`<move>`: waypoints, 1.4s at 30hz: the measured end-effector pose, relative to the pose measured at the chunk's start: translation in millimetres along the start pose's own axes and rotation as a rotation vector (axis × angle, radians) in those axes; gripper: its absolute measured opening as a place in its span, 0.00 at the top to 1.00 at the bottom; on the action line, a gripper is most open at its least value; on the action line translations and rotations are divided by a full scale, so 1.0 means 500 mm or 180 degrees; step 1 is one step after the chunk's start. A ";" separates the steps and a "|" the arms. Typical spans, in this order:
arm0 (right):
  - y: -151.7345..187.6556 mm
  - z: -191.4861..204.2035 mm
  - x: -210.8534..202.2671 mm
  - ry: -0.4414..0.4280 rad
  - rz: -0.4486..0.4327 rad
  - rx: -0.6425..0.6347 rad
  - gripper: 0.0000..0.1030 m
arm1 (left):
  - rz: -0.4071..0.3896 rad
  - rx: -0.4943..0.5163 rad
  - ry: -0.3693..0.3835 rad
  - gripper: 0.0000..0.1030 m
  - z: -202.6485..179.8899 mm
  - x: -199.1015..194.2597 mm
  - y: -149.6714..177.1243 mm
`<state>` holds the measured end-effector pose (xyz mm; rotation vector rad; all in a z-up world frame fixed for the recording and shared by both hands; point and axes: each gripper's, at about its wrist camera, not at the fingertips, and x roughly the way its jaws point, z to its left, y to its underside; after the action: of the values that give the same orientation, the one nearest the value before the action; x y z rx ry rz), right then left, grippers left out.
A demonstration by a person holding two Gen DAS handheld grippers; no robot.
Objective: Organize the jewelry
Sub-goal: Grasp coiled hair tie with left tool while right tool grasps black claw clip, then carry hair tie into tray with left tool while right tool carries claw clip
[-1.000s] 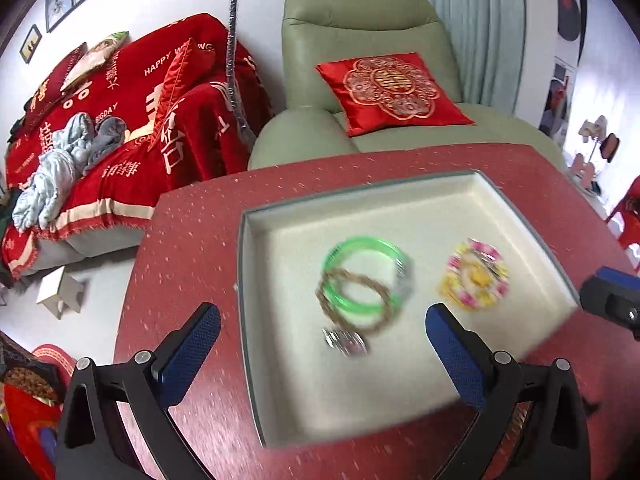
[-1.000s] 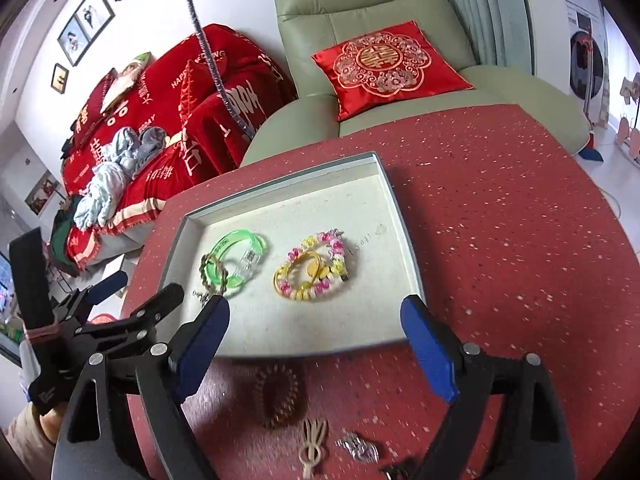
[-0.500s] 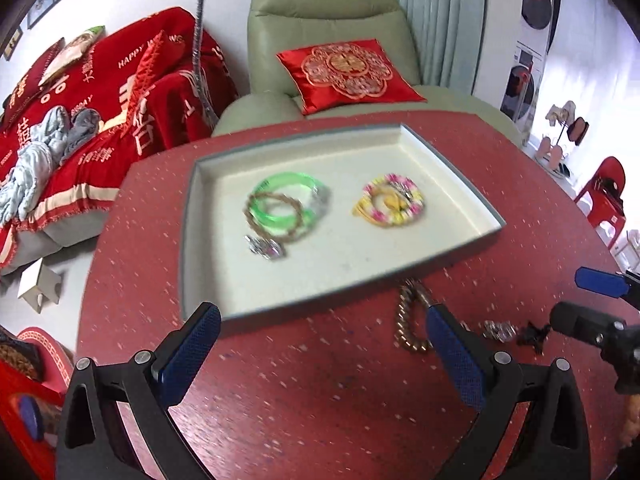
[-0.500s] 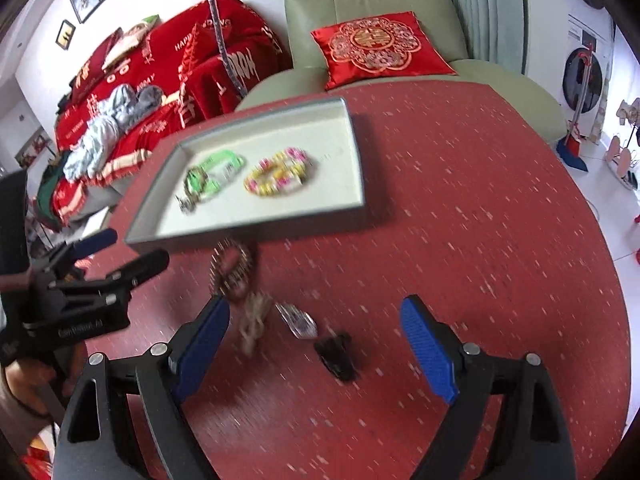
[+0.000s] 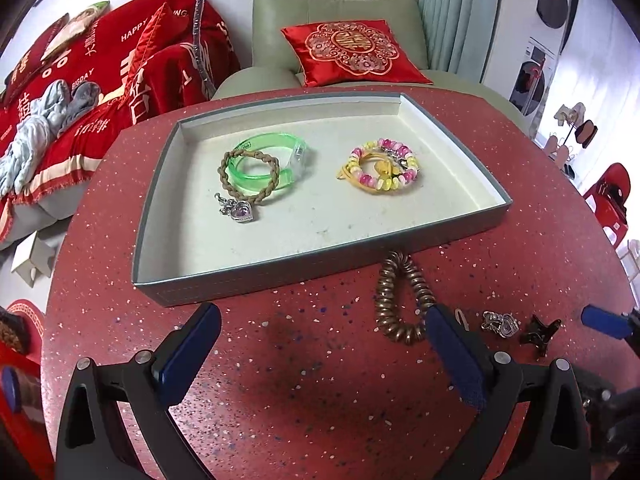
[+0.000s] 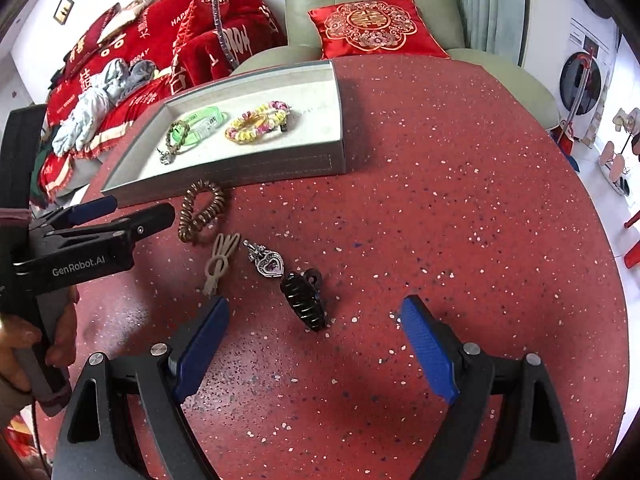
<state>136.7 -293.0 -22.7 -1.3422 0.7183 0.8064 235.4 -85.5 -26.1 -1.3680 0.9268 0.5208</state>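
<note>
Black hair clip (image 6: 303, 299): light, rigid, glossy; best pinched across ribbed body. Right claw (image 6: 316, 354) wide, empty; left claw (image 5: 320, 356) likewise.

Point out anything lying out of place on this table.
Four pieces lie loose on the red table outside the tray: a brown spiral hair tie against its front wall, a beige hair tie, a heart pendant and a black claw clip. Nothing looks damaged or spilled.
</note>
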 end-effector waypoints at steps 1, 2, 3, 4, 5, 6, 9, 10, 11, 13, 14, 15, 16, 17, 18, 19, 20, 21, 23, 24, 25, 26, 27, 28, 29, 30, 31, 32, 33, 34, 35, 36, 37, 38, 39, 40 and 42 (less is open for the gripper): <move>0.001 -0.002 0.003 0.0002 0.0001 0.0018 0.14 | 0.0009 -0.0012 -0.0003 0.00 -0.001 0.004 0.000; -0.002 -0.003 0.006 -0.0003 0.0002 0.0025 0.16 | 0.0044 -0.0020 -0.0004 0.00 -0.002 0.009 0.000; -0.002 -0.004 0.010 -0.0003 0.0007 0.0028 0.18 | 0.0080 -0.0030 0.0010 0.00 -0.002 0.014 0.000; -0.003 -0.003 0.015 0.0004 0.0017 0.0024 0.20 | 0.0107 -0.0059 0.0019 0.00 -0.002 0.020 0.000; -0.003 -0.003 0.019 0.0008 0.0027 0.0019 0.25 | 0.0120 -0.0079 0.0020 0.00 -0.002 0.023 0.002; -0.003 -0.002 0.023 0.0012 0.0035 0.0015 0.29 | 0.0134 -0.0094 0.0022 0.01 -0.003 0.027 0.003; -0.002 0.002 0.034 0.0025 0.0053 0.0015 0.41 | 0.0165 -0.0085 0.0004 0.08 -0.008 0.035 0.004; -0.003 0.003 0.037 0.0020 0.0059 0.0015 0.43 | 0.0162 -0.0084 -0.0007 0.08 -0.010 0.036 0.005; -0.003 0.003 0.041 0.0016 0.0061 0.0012 0.45 | 0.0157 -0.0083 -0.0015 0.08 -0.011 0.036 0.005; -0.005 0.009 0.043 0.0032 0.0044 -0.0023 0.47 | 0.0150 -0.0082 -0.0035 0.08 -0.015 0.039 0.005; -0.006 0.012 0.044 0.0039 0.0037 -0.0044 0.50 | 0.0148 -0.0085 -0.0044 0.08 -0.016 0.040 0.005; -0.006 0.014 0.045 0.0039 0.0034 -0.0058 0.54 | 0.0145 -0.0091 -0.0049 0.09 -0.016 0.041 0.005; -0.007 0.016 0.045 0.0046 0.0027 -0.0070 0.57 | 0.0149 -0.0094 -0.0049 0.18 -0.018 0.043 0.005; -0.007 0.017 0.045 0.0050 0.0020 -0.0077 0.63 | 0.0165 -0.0091 -0.0045 0.21 -0.020 0.045 0.005; -0.007 0.019 0.045 0.0046 0.0015 -0.0076 0.70 | 0.0154 -0.0072 -0.0069 0.21 -0.023 0.045 0.004; -0.007 0.019 0.045 0.0037 0.0013 -0.0070 0.73 | 0.0148 -0.0063 -0.0072 0.22 -0.025 0.045 0.005; -0.007 0.019 0.045 0.0037 0.0009 -0.0065 0.77 | 0.0148 -0.0062 -0.0065 0.24 -0.027 0.046 0.005; -0.007 0.019 0.044 0.0041 0.0000 -0.0063 0.80 | 0.0133 -0.0050 -0.0083 0.27 -0.028 0.045 0.005; -0.006 0.017 0.041 0.0054 -0.0020 -0.0052 0.81 | 0.0121 -0.0043 -0.0067 0.33 -0.029 0.044 0.006; -0.006 0.016 0.039 0.0056 -0.0032 -0.0041 0.81 | 0.0111 -0.0035 -0.0072 0.40 -0.029 0.043 0.005; -0.007 0.015 0.037 0.0059 -0.0041 -0.0030 0.81 | 0.0109 -0.0028 -0.0069 0.48 -0.029 0.042 0.005; -0.007 0.014 0.036 0.0057 -0.0045 -0.0020 0.81 | 0.0106 -0.0023 -0.0065 0.50 -0.028 0.041 0.004; -0.007 0.014 0.035 0.0051 -0.0047 -0.0011 0.81 | 0.0107 -0.0026 -0.0049 0.50 -0.028 0.041 0.003; -0.008 0.014 0.034 0.0046 -0.0051 -0.0005 0.81 | 0.0102 -0.0029 -0.0034 0.56 -0.027 0.040 0.003; -0.007 0.014 0.032 0.0040 -0.0057 0.0000 0.81 | 0.0094 -0.0021 -0.0020 0.64 -0.027 0.039 0.003; -0.008 0.014 0.030 0.0033 -0.0061 0.0006 0.81 | 0.0098 -0.0014 -0.0009 0.71 -0.026 0.039 0.003; -0.008 0.014 0.028 0.0020 -0.0065 0.0014 0.81 | 0.0098 -0.0019 0.0017 0.71 -0.026 0.038 0.004; -0.007 0.015 0.026 0.0010 -0.0069 0.0019 0.82 | 0.0098 -0.0024 0.0044 0.71 -0.025 0.038 0.004; -0.006 0.015 0.024 0.0001 -0.0074 0.0023 0.82 | 0.0091 -0.0021 0.0070 0.71 -0.025 0.036 0.005; -0.005 0.015 0.021 -0.0007 -0.0079 0.0025 0.81 | 0.0079 -0.0014 0.0085 0.71 -0.026 0.034 0.006; -0.006 0.015 0.018 -0.0016 -0.0086 0.0026 0.82 | 0.0068 -0.0010 0.0102 0.71 -0.025 0.032 0.007; -0.006 0.015 0.016 -0.0023 -0.0091 0.0031 0.81 | 0.0061 -0.0007 0.0129 0.71 -0.025 0.028 0.008; -0.006 0.016 0.013 -0.0034 -0.0094 0.0040 0.82 | 0.0048 -0.0005 0.0161 0.71 -0.024 0.023 0.009; -0.006 0.016 0.010 -0.0047 -0.0098 0.0052 0.82 | 0.0033 -0.0001 0.0183 0.71 -0.024 0.018 0.010; -0.006 0.017 0.008 -0.0056 -0.0100 0.0061 0.82 | 0.0007 0.0010 0.0214 0.71 -0.023 0.011 0.010; -0.007 0.018 0.005 -0.0065 -0.0101 0.0068 0.82 | -0.0014 0.0015 0.0236 0.71 -0.022 0.005 0.010; -0.007 0.021 0.000 -0.0085 -0.0105 0.0078 0.82 | -0.0047 0.0011 0.0282 0.71 -0.017 -0.008 0.009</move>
<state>139.4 -282.9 -19.6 -1.3158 0.6817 0.7855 227.6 -91.9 -24.9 -1.4029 0.9882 0.4501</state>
